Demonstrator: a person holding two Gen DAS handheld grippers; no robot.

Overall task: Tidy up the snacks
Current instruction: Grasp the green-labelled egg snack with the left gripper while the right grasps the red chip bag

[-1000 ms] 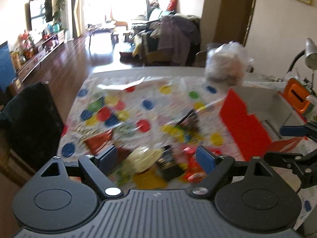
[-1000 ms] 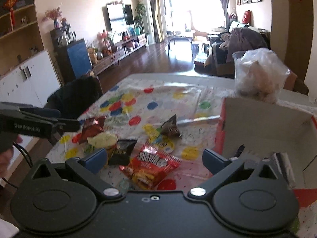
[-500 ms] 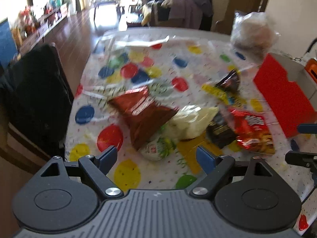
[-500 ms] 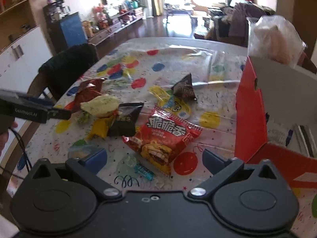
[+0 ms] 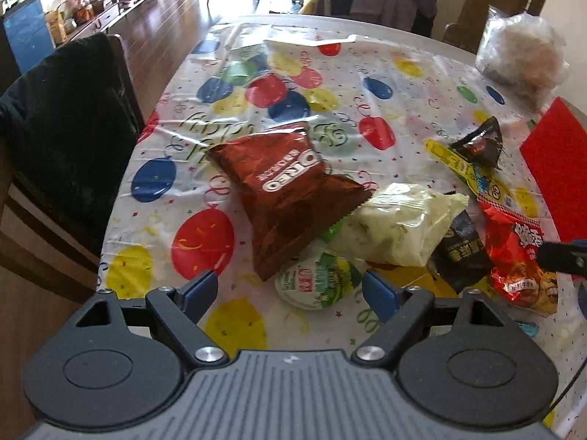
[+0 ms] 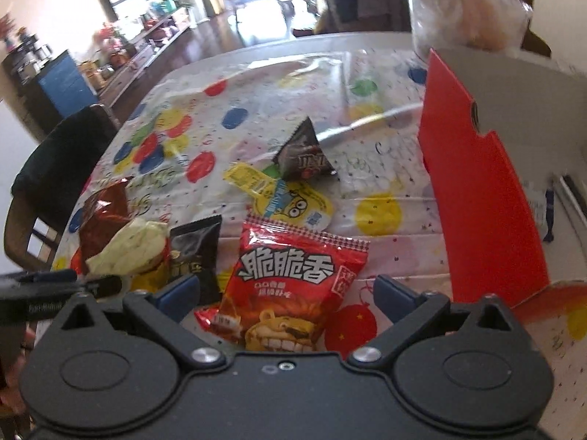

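Nearest the left gripper [image 5: 290,289], whose jaws stand wide apart with nothing gripped, a round green-and-white snack pack [image 5: 317,284] lies just ahead between the blue pads, partly under the brown Oreo bag [image 5: 290,198] and the pale yellow-green packet [image 5: 400,227]. The right gripper [image 6: 286,291] is likewise spread wide and empty, poised over the near end of the red crisp bag [image 6: 290,293], which lies flat between its pads without either pad pressing on it. Just beyond, a black sachet [image 6: 196,253] rests against the pale packet, and a yellow cartoon pouch [image 6: 293,201] sits behind the red bag, with a small dark triangular packet [image 6: 304,156] further on. All of these lie loose on the balloon-patterned surface [image 5: 205,234]. To the right stands the open red box [image 6: 473,198], its white inside showing a few items that are too blurred to name. At the far edge sits a clear plastic bag [image 5: 521,55] of something pale. Judging from this, the sorting has barely begun: nearly every snack is outside the box, and each gripper looks set for a first pick, the left on the pile, the right on the red bag.
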